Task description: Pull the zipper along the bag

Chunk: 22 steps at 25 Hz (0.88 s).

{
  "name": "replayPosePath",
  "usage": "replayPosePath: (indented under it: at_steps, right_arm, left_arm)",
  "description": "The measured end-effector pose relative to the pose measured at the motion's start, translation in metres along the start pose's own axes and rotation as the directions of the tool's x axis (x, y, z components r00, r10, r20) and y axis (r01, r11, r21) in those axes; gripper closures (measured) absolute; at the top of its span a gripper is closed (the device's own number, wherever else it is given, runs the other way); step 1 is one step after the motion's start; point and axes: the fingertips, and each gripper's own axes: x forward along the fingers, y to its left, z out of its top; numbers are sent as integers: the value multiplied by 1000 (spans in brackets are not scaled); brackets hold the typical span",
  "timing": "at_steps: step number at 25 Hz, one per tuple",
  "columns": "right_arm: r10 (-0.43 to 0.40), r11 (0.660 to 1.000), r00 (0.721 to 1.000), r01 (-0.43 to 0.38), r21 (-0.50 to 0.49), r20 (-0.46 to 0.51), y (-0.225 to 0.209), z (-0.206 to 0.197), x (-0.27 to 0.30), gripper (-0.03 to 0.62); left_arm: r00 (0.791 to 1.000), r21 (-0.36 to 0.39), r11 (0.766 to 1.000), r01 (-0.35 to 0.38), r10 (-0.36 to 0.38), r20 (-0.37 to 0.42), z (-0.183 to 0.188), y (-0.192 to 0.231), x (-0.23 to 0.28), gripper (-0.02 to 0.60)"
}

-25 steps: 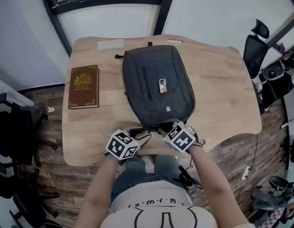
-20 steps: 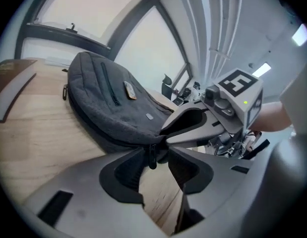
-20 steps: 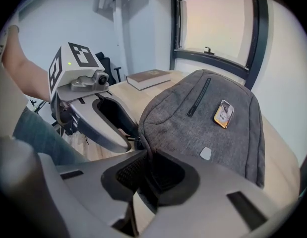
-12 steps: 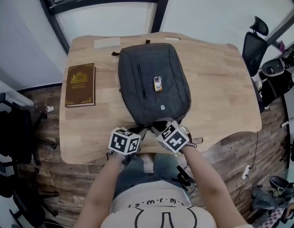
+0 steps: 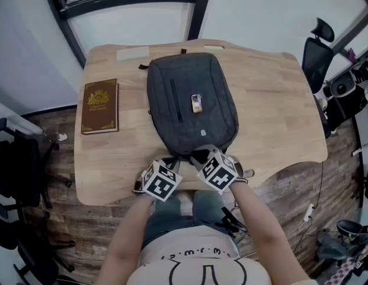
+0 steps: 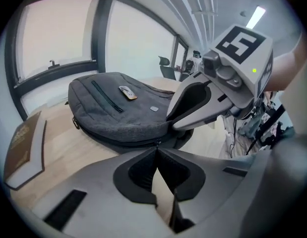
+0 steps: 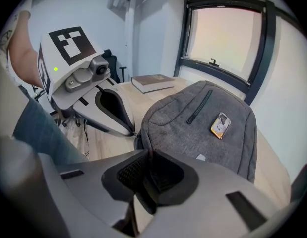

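at the tips of your left gripper [image 6: 157, 151], the jaws have just clenched together on the zipper pull [image 6: 156, 142] at the near end of the grey bag [image 5: 189, 100]. just right of it, your right gripper [image 7: 146, 155] has been closing and pinches the bag's near edge. beyond both tools the bag stretches away across the table [image 5: 273, 117]. bare wood lies on either side, and a book [image 5: 100, 107] sits well apart to the left.
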Motion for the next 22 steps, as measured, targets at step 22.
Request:
replayPosePath:
  at_steps: [22]
  right_arm:
    - [55, 997, 995, -59, -47, -83, 3, 9, -8, 511]
  left_arm:
    - [977, -151, 967, -206, 211, 20, 21, 197, 11, 562]
